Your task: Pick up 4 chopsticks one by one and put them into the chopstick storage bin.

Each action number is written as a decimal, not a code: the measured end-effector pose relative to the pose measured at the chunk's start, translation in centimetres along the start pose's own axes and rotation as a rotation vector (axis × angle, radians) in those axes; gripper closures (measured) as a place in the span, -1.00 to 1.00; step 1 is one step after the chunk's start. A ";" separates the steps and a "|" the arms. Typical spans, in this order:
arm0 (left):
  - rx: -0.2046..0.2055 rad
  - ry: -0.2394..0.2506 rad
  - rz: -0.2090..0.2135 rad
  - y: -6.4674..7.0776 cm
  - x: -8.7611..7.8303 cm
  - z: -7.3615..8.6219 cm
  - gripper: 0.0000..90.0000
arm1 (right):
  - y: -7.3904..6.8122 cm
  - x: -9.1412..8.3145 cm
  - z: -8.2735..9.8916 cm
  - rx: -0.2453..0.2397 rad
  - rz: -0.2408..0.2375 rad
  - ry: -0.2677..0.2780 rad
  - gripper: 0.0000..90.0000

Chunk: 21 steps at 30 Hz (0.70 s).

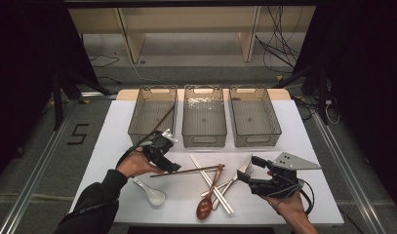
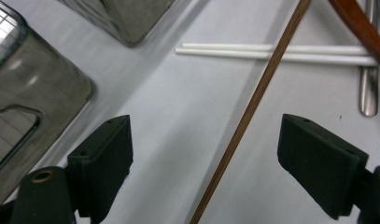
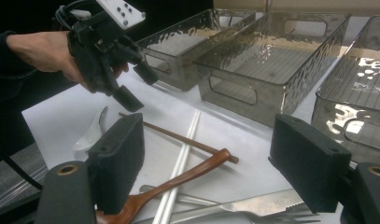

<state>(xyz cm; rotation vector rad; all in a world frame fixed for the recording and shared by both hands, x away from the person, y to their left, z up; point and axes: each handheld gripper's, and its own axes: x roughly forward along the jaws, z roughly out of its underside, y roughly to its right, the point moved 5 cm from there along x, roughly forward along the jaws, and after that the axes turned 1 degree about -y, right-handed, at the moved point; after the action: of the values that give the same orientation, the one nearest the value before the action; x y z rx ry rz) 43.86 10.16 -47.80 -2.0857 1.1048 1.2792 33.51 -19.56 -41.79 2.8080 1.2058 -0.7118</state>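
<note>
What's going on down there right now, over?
Left gripper open over thin brown wooden chopstick. Right gripper open, empty, near steel fork. Brown wooden spoon crosses chopstick's far end.

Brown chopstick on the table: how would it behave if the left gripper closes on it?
The brown chopstick looks thin, straight and stiff, so probably light. Being slender, it may roll or pivot on the smooth white table. The left gripper has its jaws wide apart around it, so it could slip unless centred.

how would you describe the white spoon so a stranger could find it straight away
Start at the white mat in front of the three clear bins. At its near left corner, just below the left hand-held gripper, lies the white spoon. It lies apart from the crossed cutlery pile, short and deep-bowled, unlike the long brown wooden spoon.
</note>
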 end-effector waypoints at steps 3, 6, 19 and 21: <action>0.011 -0.017 0.006 0.1 0.4 0.2 -0.61 | 0.0 0.0 0.0 0.002 -0.001 0.000 -0.40; 0.035 -0.044 0.007 0.4 0.8 0.4 -0.56 | -0.1 0.0 0.0 -0.002 -0.001 0.001 -0.40; 0.090 -0.113 0.015 1.4 2.6 0.6 -0.24 | -0.1 0.1 0.0 0.001 -0.002 -0.004 -0.40; 0.101 -0.125 0.013 1.5 2.9 0.7 -0.18 | -0.1 0.1 0.0 0.001 -0.003 -0.004 -0.40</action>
<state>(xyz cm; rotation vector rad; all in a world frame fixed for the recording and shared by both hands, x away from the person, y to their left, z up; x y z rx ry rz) 43.02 8.61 -50.65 -1.9010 1.1063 1.3134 33.53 -19.43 -41.83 2.8047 1.2100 -0.7173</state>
